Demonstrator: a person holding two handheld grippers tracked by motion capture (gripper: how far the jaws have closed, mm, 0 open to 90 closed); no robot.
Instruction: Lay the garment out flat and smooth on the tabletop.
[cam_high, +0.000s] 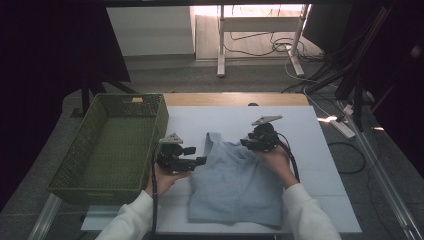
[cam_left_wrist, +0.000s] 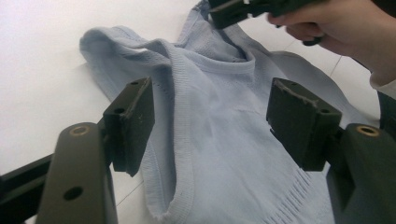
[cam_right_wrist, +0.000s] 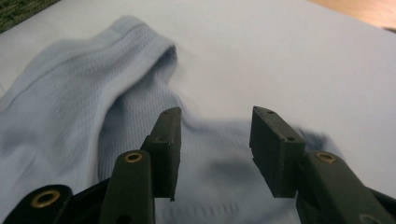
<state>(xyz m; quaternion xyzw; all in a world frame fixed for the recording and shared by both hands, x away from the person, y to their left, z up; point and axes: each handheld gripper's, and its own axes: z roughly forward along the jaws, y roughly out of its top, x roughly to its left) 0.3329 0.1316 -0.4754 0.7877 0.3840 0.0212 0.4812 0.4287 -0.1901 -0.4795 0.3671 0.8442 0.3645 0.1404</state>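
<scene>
1. Right gripper (cam_high: 248, 142) hangs over the far right shoulder of the pale blue knitted vest (cam_high: 235, 177), jaws parted with nothing between them. In the right gripper view the pads stand apart above the fabric, and the cloth beneath is loose.

2. Left gripper (cam_high: 199, 161) sits at the vest's left edge, by the armhole. Its jaws are wide apart too. In the left gripper view the ribbed armhole edge runs up between the pads, but neither pad presses on it.

3. The vest itself lies flat on the white table top (cam_high: 320, 165), front up, neckline to the far side and hem toward the person. The far left shoulder strap is a bit rumpled and raised; the body looks fairly smooth.

4. Off to the left stands a green woven basket (cam_high: 85, 142), with nothing showing inside it.

5. My reading of progress: the vest looks spread out and straightened, so the laying-out part seems done. No fold is visible yet, and the garment is not in the basket. Folding, then likely moving it left into the basket, appears to be what remains.
</scene>
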